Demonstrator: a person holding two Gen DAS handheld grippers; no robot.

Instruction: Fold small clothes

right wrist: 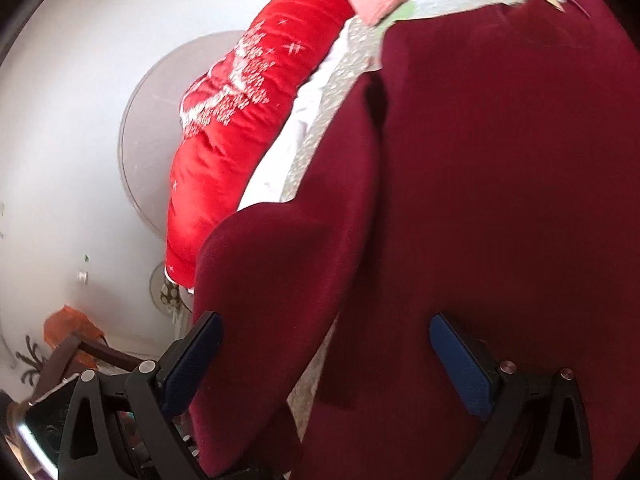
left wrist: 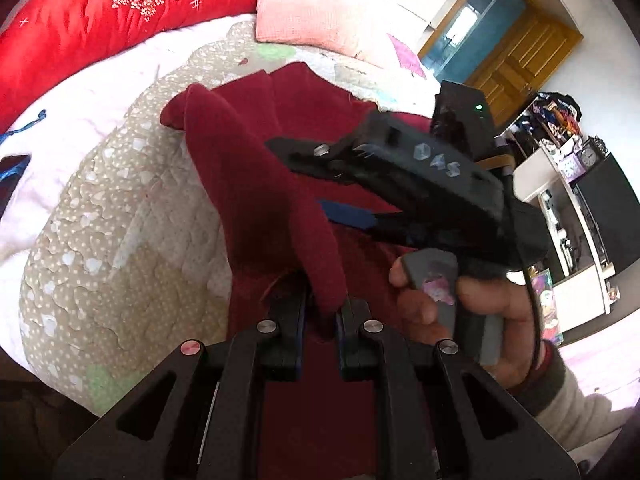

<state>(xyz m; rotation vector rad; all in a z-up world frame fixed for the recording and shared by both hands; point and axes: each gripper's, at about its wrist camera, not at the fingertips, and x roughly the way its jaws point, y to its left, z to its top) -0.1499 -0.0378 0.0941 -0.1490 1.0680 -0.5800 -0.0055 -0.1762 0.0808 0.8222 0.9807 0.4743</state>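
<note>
A dark red garment (left wrist: pixel 256 168) lies on a beige patterned quilt (left wrist: pixel 120 240) on the bed. My left gripper (left wrist: pixel 322 312) is shut on a fold of the garment's sleeve and lifts it off the quilt. My right gripper (left wrist: pixel 344 188) shows in the left wrist view over the garment, held in a hand, its fingers apart. In the right wrist view the right gripper (right wrist: pixel 326 344) is open, its blue pads (right wrist: pixel 460 364) either side of the raised sleeve (right wrist: pixel 280 288), with the garment body (right wrist: pixel 500 160) beyond.
A bright red embroidered duvet (left wrist: pixel 100 20) and a pink pillow (left wrist: pixel 320 12) lie at the head of the bed. A wooden door (left wrist: pixel 520 52) and white shelves (left wrist: pixel 568 208) stand to the right. A white wall (right wrist: pixel 60 120) is at the left in the right wrist view.
</note>
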